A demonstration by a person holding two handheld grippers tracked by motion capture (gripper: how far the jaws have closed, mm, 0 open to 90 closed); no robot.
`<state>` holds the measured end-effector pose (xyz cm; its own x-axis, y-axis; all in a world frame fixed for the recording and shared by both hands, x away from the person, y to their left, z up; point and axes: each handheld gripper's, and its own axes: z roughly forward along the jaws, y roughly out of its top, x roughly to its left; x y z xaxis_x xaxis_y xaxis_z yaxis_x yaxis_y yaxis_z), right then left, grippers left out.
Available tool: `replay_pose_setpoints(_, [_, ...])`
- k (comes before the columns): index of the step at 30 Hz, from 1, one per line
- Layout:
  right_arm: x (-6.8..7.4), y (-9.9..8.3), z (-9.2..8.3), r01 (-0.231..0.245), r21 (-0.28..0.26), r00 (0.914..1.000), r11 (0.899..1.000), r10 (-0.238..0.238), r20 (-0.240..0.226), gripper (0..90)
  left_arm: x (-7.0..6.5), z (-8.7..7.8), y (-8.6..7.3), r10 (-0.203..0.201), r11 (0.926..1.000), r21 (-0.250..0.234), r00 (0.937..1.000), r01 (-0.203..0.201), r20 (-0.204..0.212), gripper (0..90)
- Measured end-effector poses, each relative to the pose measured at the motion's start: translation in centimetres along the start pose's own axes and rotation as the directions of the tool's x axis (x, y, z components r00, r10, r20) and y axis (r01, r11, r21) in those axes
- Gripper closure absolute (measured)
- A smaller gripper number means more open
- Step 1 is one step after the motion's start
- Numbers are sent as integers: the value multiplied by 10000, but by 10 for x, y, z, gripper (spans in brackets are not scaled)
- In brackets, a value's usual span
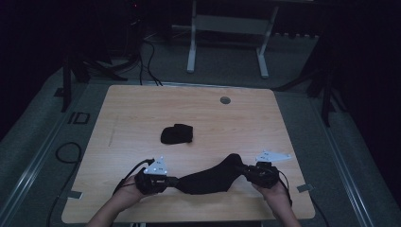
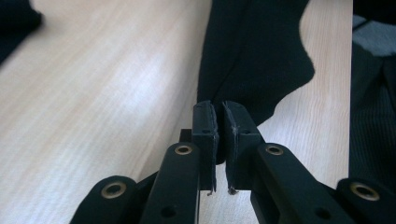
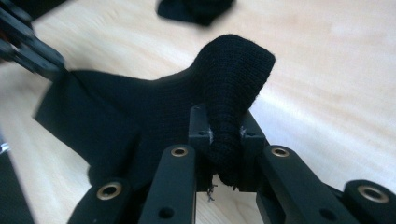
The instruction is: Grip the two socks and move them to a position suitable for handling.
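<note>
Held a black sock (image 1: 210,178) stretched between both grippers over the near edge of the wooden table (image 1: 142,113). Left gripper (image 1: 172,180) clamped narrow on the sock's left end, jaws nearly together with a thin fold of cloth pinched between them, seen close in the left gripper view (image 2: 218,122). Right gripper (image 1: 243,169) closed on the sock's right end, where the knit bunched up in a rounded hump above the jaws (image 3: 224,140). Sock (image 3: 140,121) sagged between the two, touching the tabletop or just above it; could not tell which. Second dark bundle of cloth (image 1: 177,134) lay farther off, near the table's middle, well apart from the grippers. Small round grey plug (image 1: 225,100) sat near the far edge.
</note>
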<state>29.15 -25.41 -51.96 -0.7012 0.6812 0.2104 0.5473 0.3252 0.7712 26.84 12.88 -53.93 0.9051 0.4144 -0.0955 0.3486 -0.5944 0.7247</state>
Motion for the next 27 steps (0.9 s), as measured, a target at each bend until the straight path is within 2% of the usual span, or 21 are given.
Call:
replay_pose_setpoints(3, [-7, -8, 12, -155, 427, 9999, 9990, 154, 35, 800, 4, 8, -2, -167, 9997, 184, 9999, 167, 38, 832])
replay_pose_setpoints(6, [-10, -13, 16, -226, 622, 9997, 9978, 218, 139, 780, 6, 12, -3, -310, 9992, 246, 9995, 308, 99, 780])
replay_pose_setpoints(8, [-11, -14, 16, -235, 700, 9993, 9973, 214, 301, 709, 7, 11, -4, -424, 9988, 226, 9991, 424, -38, 701])
replay_pose_setpoints(9, [-12, -14, 15, -192, 763, 9992, 9969, 165, 351, 642, 7, 10, -5, -455, 9988, 175, 9989, 457, -120, 681])
replay_pose_setpoints(11, [-14, -14, 12, -187, 824, 9984, 9964, 143, 540, 554, 9, 5, -5, -667, 9977, 69, 9967, 670, -456, 583])
replay_pose_setpoints(14, [-17, -13, 6, -155, 821, 9952, 9965, 75, 974, 467, 7, -3, -4, -715, 9974, -145, 9938, 705, -853, 580])
replay_pose_setpoints(16, [-20, -12, 1, -36, 764, 9878, 9971, -84, 1556, 436, 3, -5, -1, -752, 9969, -306, 9930, 727, -909, 581])
replay_pose_setpoints(18, [-25, -10, -4, -163, 518, 9848, 9985, 71, 1735, 440, -2, -4, 3, -841, 9958, -425, 9927, 807, -864, 601])
replay_pose_setpoints(20, [-27, -9, -6, -184, 381, 9834, 9991, 111, 1814, 451, -6, -2, 5, -861, 9954, -492, 9926, 821, -857, 637])
replay_pose_setpoints(21, [-27, -7, -8, -207, 323, 9803, 9993, 139, 1972, 536, -12, 1, 8, -821, 9956, -532, 9931, 778, -833, 637])
replay_pose_setpoints(23, [-26, -4, -9, 164, 304, 9781, 9994, -224, 2071, 775, -19, 7, 12, -819, 9951, -607, 9942, 777, -702, 732])
replay_pose_setpoints(25, [-22, -2, -5, 482, 440, 9779, 9979, -561, 2013, 895, -24, 14, 13, -909, 9945, -590, 9937, 870, -661, 798])
replay_pose_setpoints(26, [-22, -2, -5, 482, 440, 9779, 9979, -561, 2013, 895, -24, 14, 13, -909, 9945, -590, 9937, 870, -661, 842])
replay_pose_setpoints(27, [-22, -2, -2, 538, 508, 9787, 9973, -627, 1956, 898, -26, 23, 13, -1145, 9929, -377, 9923, 1128, -471, 842])
